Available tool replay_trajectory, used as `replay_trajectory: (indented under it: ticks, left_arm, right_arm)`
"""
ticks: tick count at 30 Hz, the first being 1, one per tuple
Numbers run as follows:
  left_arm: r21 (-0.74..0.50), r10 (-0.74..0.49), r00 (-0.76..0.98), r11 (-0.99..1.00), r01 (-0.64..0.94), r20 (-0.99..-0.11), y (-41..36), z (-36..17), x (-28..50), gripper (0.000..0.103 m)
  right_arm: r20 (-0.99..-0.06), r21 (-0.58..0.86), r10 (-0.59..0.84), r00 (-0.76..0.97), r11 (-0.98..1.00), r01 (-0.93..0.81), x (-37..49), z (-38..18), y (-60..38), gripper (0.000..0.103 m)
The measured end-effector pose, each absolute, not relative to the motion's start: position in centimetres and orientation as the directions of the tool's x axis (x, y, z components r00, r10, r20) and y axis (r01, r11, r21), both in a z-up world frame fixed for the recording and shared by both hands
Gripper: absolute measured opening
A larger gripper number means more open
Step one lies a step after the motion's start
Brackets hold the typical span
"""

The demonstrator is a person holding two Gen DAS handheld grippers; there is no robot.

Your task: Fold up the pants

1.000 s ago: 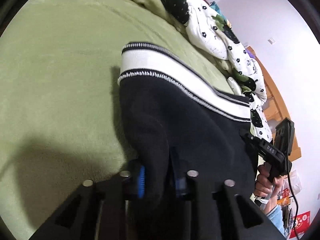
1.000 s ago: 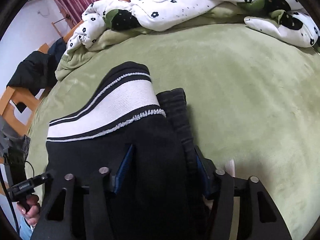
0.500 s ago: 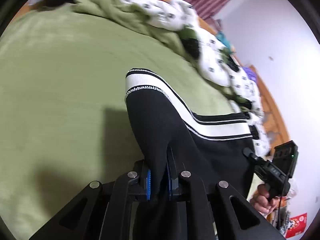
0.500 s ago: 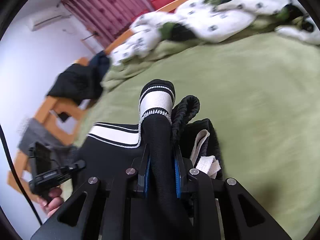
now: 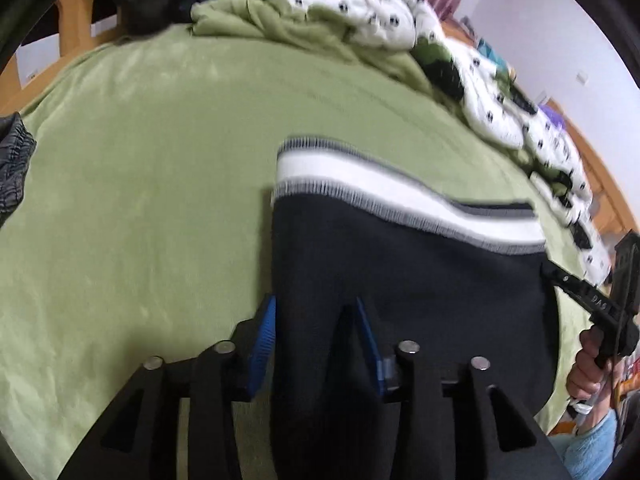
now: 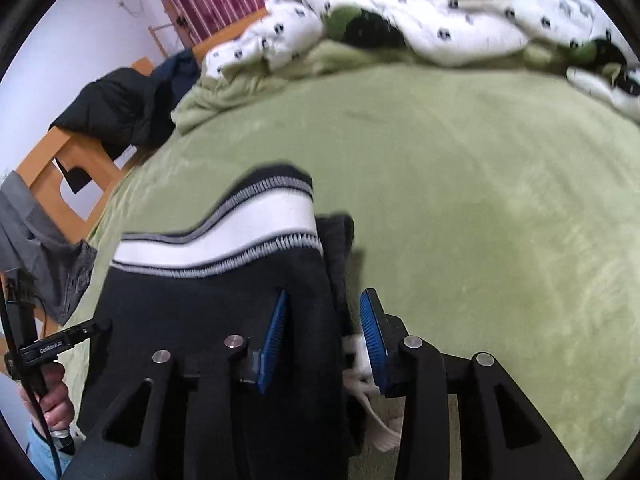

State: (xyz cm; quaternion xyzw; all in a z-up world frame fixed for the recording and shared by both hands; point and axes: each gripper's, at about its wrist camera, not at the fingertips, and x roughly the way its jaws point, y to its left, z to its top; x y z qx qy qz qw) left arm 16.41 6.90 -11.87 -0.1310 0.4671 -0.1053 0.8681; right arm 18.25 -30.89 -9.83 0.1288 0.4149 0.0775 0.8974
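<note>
Since half a second ago both pairs of tongs have let go: the blue pads that were pinched tight on the black cloth now stand wide apart. The left gripper has its jaws spread, with a fold of the black pants lying loose between them, the cloth touching neither pad firmly. The right gripper is likewise spread, its pads flanking the other edge of the pants, with a white drawstring showing just beside the right pad. The pants lie folded on the green blanket, their white-striped cuff at the far end. Beyond, a white flower-print quilt is heaped along the bed's far edge, and a dark jacket hangs over the wooden bed frame
</note>
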Motion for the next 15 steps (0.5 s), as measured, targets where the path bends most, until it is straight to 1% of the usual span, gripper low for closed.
replay_trajectory:
  ticks: [1,2,4,6,7,8,9,10,12,14,15]
  left_arm:
    - [-0.347,-0.321,0.555,0.936,0.060,-0.767,7.0,-11.6,16.9,0.047]
    - [-0.361,-0.328,0.565,0.931,0.057,-0.757,7.1,-11.4,17.5,0.047]
    - [-0.382,-0.338,0.583,0.923,0.052,-0.739,7.3,-11.3,18.9,0.047]
    - [-0.387,-0.329,0.586,0.922,0.029,-0.740,7.4,-11.9,20.7,0.047]
    - [-0.384,-0.314,0.571,0.923,-0.002,-0.759,7.4,-12.7,21.9,0.047]
    - [-0.390,-0.318,0.552,0.921,-0.015,-0.771,7.3,-13.6,22.6,0.047]
    - [-0.397,-0.323,0.540,0.917,-0.023,-0.777,7.3,-14.4,23.1,0.035]
    - [-0.404,-0.331,0.540,0.914,-0.019,-0.774,7.2,-14.8,23.1,0.020]
    - [-0.434,-0.364,0.596,0.900,0.027,-0.716,7.0,-13.5,22.0,0.016]
    - [-0.405,-0.367,0.634,0.910,0.093,-0.680,6.2,-11.8,21.3,0.016]
    - [-0.372,-0.357,0.635,0.921,0.116,-0.686,5.6,-11.8,21.4,0.017]
  right_arm:
    - [-0.722,0.278,0.233,0.651,0.960,-0.036,18.9,-9.6,-30.5,0.038]
    - [-0.724,0.270,0.227,0.651,0.962,-0.035,19.9,-9.5,-30.2,0.040]
    - [-0.732,0.284,0.246,0.635,0.958,-0.044,22.4,-10.0,-29.8,0.040]
    - [-0.735,0.281,0.251,0.630,0.958,-0.054,23.9,-10.6,-29.2,0.040]
    - [-0.739,0.264,0.238,0.630,0.963,-0.053,24.0,-10.8,-29.0,0.035]
    - [-0.734,0.255,0.235,0.637,0.965,-0.063,24.4,-10.8,-28.8,0.027]
    - [-0.721,0.255,0.242,0.650,0.964,-0.077,24.1,-10.6,-28.7,0.023]
    - [-0.694,0.284,0.273,0.666,0.954,-0.095,23.7,-10.0,-29.2,0.017]
    - [-0.636,0.378,0.332,0.696,0.921,-0.093,22.8,-8.8,-30.6,0.016]
    - [-0.652,0.308,0.268,0.709,0.948,-0.076,22.8,-8.6,-30.4,0.015]
    - [-0.677,0.269,0.237,0.697,0.961,-0.065,23.3,-9.3,-30.2,0.015]
